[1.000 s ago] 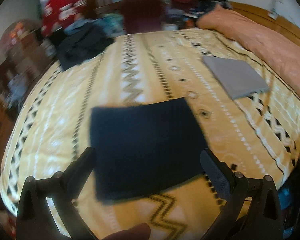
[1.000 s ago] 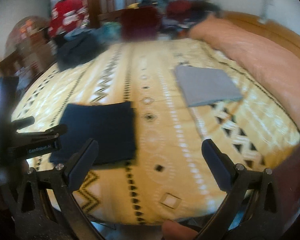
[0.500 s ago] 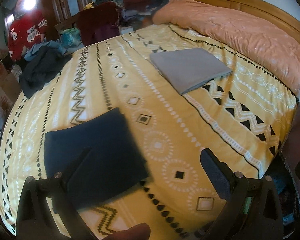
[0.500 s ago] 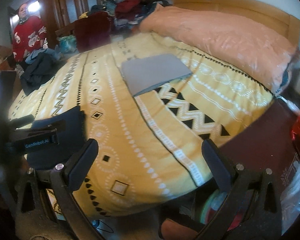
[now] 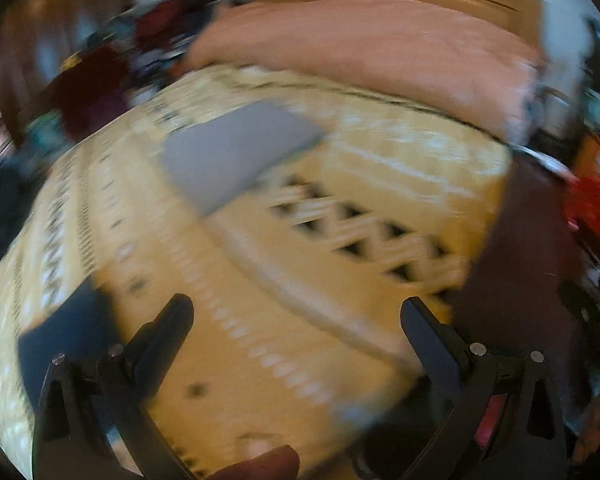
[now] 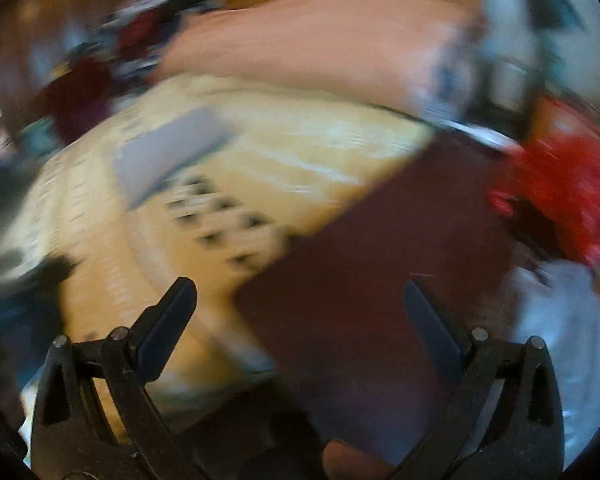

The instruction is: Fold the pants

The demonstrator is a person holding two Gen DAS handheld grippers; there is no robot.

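Observation:
Both views are blurred by motion. The folded dark navy pants lie on the yellow patterned bedspread at the lower left of the left wrist view, behind the left finger. My left gripper is open and empty above the bed, to the right of the pants. My right gripper is open and empty, over the bed's right edge and a dark maroon surface. The pants do not show clearly in the right wrist view.
A folded grey garment lies mid-bed; it also shows in the right wrist view. A pink quilt lies along the wooden headboard. A clothes pile is at the far left. Red items sit right of the bed.
Both grippers have swung right, away from the folded navy pants. The pants slid toward the left edge of the left view, and the bed's right side and red items came into sight.

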